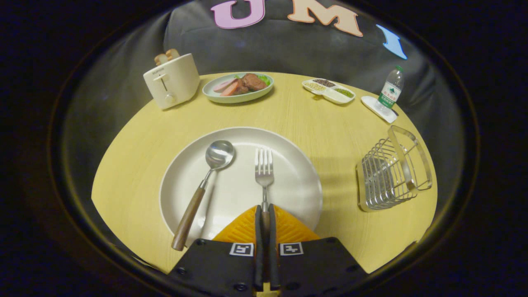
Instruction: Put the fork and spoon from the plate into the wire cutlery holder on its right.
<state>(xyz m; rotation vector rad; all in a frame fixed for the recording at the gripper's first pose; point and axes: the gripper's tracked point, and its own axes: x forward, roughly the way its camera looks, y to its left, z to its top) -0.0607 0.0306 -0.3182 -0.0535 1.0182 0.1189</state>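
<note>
on the round wooden table [297, 119], under dark cloth walls, the tool [265, 212] pinches the fork [264, 171] handle over the white plate [297, 181]. the spoon [206, 181] lies beside it on the plate; the wire cutlery holder [392, 173] stands well to the right.

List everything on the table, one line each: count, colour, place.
plate: one, white, just ahead of the tongs.
fork: one, silver, on the plate, handle pinched between the tongs.
spoon: one, silver with brown handle, on the plate left of the fork.
wire cutlery holder: one, silver, right of the plate.
toaster: one, cream, far left.
food plate: one, pale green, beside the toaster.
divided dish: one, white, far right.
water bottle: one, clear, green cap, on a white coaster.
table: one, yellow wood.
tongs: one pair, shut on the fork.
</note>
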